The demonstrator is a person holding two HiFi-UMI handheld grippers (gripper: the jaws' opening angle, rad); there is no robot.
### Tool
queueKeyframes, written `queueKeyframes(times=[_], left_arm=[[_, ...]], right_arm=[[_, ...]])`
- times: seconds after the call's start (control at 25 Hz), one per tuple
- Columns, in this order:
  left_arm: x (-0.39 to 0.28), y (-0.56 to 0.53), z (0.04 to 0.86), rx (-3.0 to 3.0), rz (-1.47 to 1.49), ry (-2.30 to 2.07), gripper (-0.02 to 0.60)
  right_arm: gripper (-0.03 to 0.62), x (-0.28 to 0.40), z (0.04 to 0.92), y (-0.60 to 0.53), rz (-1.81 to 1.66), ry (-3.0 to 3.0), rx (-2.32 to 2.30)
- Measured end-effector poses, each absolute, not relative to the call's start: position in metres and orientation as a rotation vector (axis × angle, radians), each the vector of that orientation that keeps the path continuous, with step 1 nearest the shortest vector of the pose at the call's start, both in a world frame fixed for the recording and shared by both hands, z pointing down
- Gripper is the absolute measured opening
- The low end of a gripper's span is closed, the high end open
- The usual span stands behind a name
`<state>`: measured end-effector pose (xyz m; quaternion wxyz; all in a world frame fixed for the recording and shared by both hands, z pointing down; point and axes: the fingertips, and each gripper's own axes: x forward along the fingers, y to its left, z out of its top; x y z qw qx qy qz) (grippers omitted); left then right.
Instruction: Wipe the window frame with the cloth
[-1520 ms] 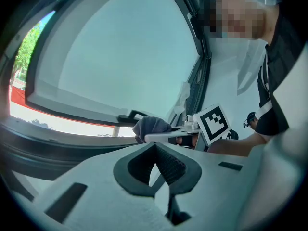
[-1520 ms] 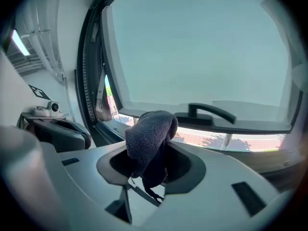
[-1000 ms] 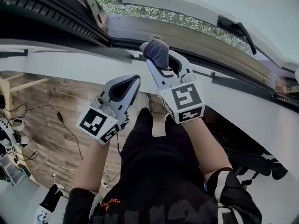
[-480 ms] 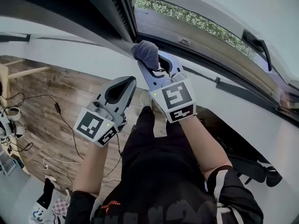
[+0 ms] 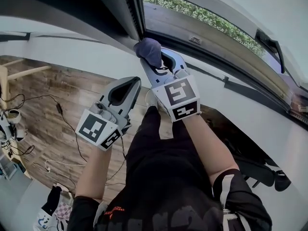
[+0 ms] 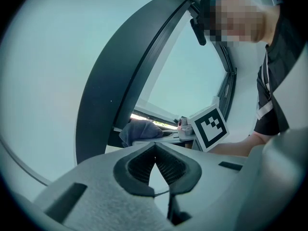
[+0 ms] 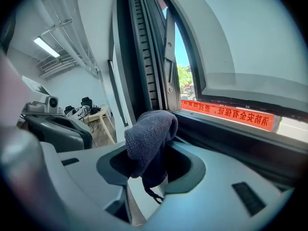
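Two grey plastic grippers: left gripper (image 5: 136, 82), right gripper (image 5: 162, 61). One dark blue-grey cloth (image 5: 148, 51). One dark window frame (image 5: 111, 5).

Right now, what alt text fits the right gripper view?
The right hand-held gripper is shut on a bunched grey-blue cloth, close to the dark window frame. A red banner shows outside.

Grey left gripper (image 5: 138, 81), grey right gripper (image 5: 157, 61), black-and-white marker cubes (image 5: 179, 97); black clothing (image 5: 163, 177).
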<state>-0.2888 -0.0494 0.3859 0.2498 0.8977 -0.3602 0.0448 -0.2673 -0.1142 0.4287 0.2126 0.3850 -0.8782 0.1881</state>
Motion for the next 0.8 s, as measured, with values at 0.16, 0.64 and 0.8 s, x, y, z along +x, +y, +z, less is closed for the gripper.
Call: queueKeyframes(times=[0.16, 0.64, 0.8], left_arm=[[-0.281, -0.050, 0.383, 2.457, 0.125, -0.962, 0.020], [-0.249, -0.047, 0.377, 2.490, 0.146, -0.907, 0.020], [-0.236, -0.047, 0.377, 2.501, 0.154, -0.882, 0.020]], right_arm=[[0.155, -0.260, 0.429, -0.112, 0.521, -2.431, 1.080], [0.155, -0.230, 0.427, -0.104, 0.542, -2.421, 1.125], [0.155, -0.218, 0.426, -0.101, 0.559, -2.417, 1.146]])
